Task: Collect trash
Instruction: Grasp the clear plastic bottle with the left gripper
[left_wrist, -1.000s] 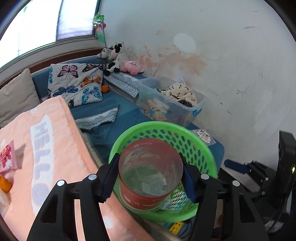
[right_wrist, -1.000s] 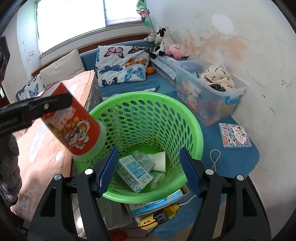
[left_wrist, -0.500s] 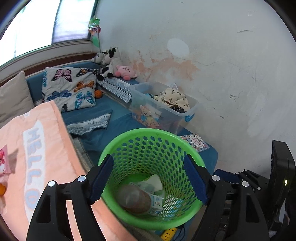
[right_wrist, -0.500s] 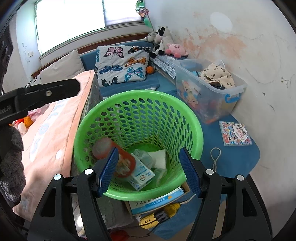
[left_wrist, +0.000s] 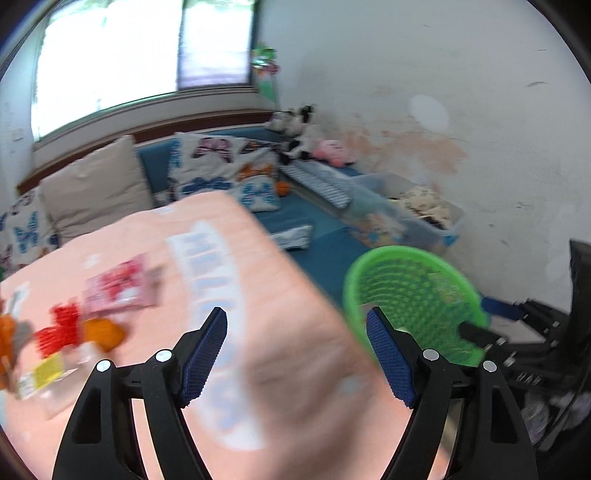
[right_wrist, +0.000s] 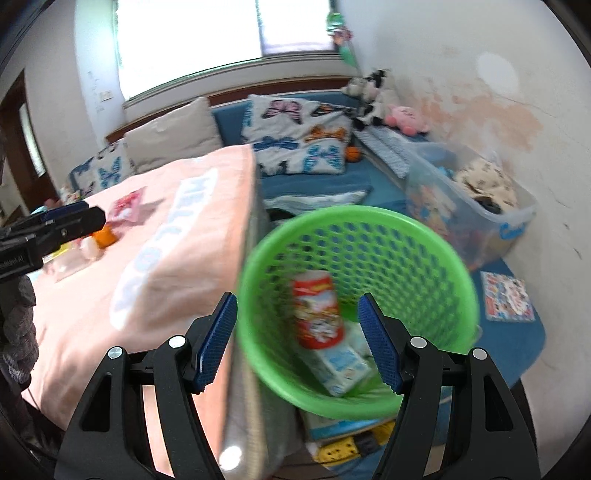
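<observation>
Here, peach "HELLO" blanket, green basket alongside, both grippers' jaws apart, empty.

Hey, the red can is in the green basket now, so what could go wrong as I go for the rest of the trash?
1. The green basket sits right against the edge of the pink blanket; a low swing could knock it over, spilling the red can.
2. The wrappers lie crowded together, so the open left gripper may pinch blanket or push neighbours off.
</observation>
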